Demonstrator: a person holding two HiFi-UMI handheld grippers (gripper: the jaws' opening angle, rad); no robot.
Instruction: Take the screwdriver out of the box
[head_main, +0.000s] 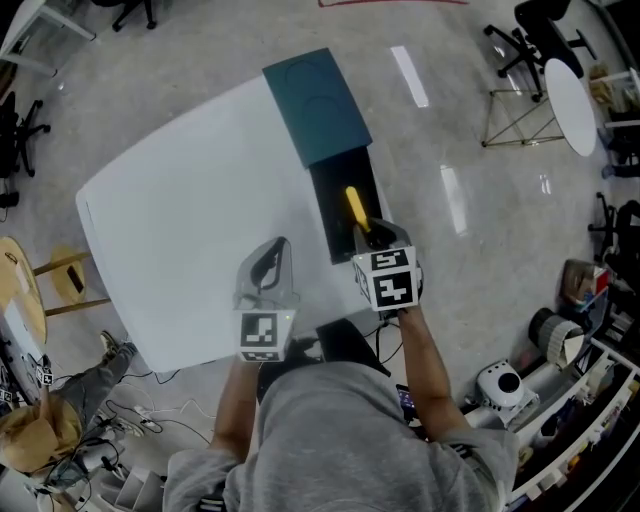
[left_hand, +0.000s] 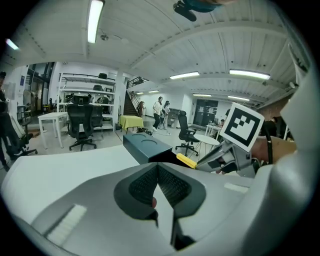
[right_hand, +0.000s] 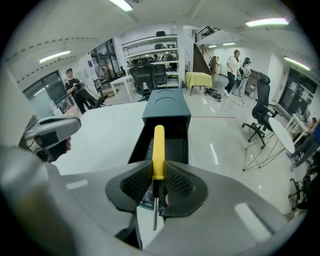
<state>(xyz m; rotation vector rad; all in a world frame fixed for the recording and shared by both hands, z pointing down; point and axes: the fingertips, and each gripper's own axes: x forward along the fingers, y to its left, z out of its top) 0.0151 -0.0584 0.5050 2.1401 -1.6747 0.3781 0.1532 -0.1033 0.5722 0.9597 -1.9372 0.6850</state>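
A screwdriver (head_main: 356, 208) with a yellow handle (right_hand: 158, 147) and a thin metal shaft is clamped in my right gripper (head_main: 368, 233), whose pads (right_hand: 176, 183) press on the lower part of the handle. It hangs over the near end of the open black tray (head_main: 343, 183) of a teal box (head_main: 317, 105), at the right edge of the white table (head_main: 190, 210). My left gripper (head_main: 268, 264) hovers over the table left of the tray, jaws together and holding nothing (left_hand: 158, 172). The left gripper view also shows the yellow handle (left_hand: 186, 160) and the box (left_hand: 146, 144).
The table's right edge runs just past the box (right_hand: 166, 107). On the floor to the right are a wire frame stand (head_main: 520, 118), a round white table (head_main: 570, 105) and office chairs (head_main: 520, 45). A wooden stool (head_main: 60, 280) and cables lie to the left.
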